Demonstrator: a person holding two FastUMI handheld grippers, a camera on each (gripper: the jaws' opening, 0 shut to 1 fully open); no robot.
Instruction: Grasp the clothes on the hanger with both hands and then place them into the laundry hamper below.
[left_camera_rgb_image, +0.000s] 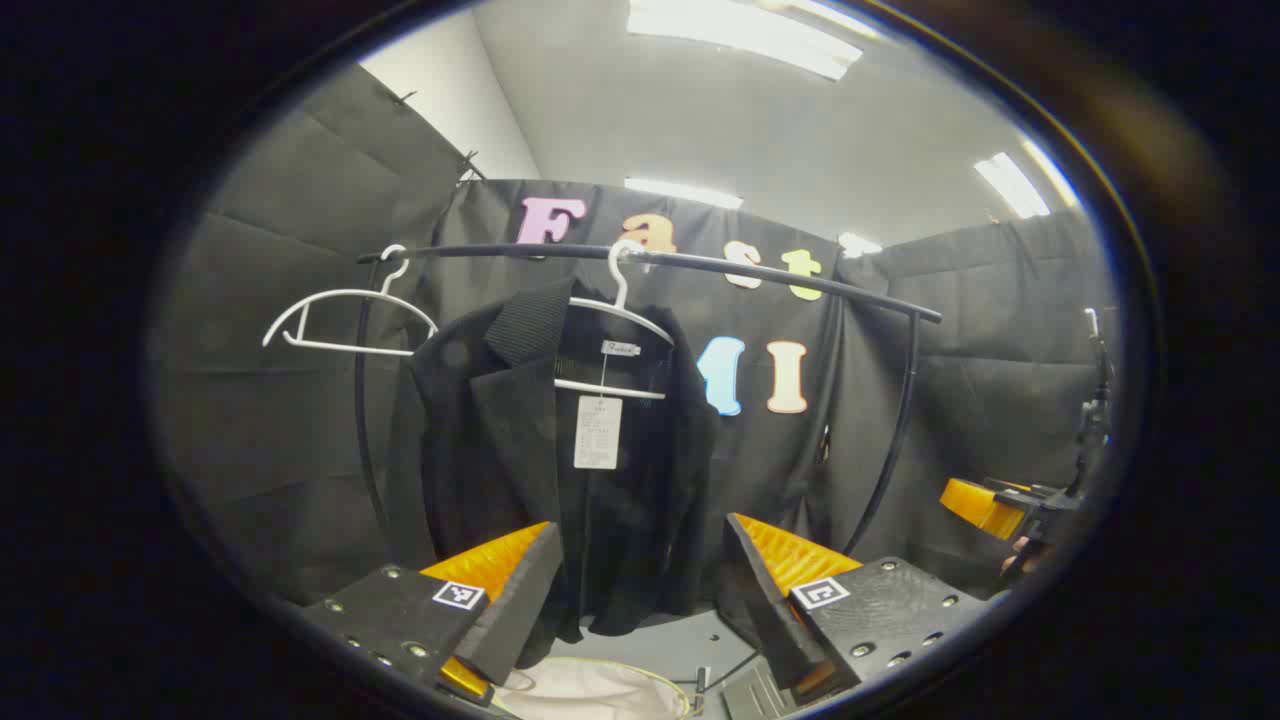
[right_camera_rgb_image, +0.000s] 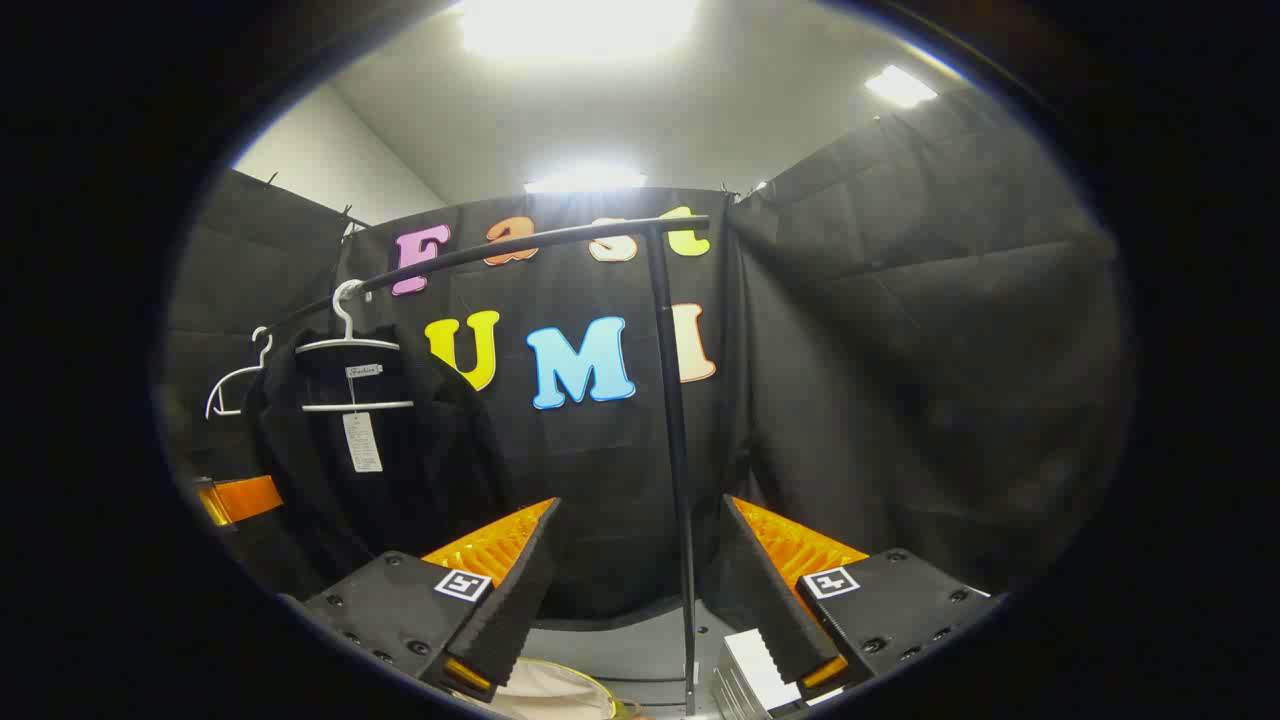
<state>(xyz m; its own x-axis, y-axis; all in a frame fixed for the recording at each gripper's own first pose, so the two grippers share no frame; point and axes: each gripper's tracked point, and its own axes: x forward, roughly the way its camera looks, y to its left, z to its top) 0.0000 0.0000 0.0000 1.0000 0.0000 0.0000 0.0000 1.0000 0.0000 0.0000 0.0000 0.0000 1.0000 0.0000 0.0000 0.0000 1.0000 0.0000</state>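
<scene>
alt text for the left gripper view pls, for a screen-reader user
A black jacket hangs on a white hanger from a black rail, straight ahead of the open left gripper. An empty white hanger hangs further left; the laundry hamper sits below.

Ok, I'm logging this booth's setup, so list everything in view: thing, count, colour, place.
rail: 1, black, curved, overhead.
jacket: 1, black, hanging from the rail on a hanger, paper tag at its collar.
hangers: 2, white; one carrying the jacket, one bare beside it.
hamper: 1, pale, below the jacket.
box: 1, white, by the rail's post.
left gripper: open, facing the jacket.
right gripper: open, apart from the jacket.
</scene>
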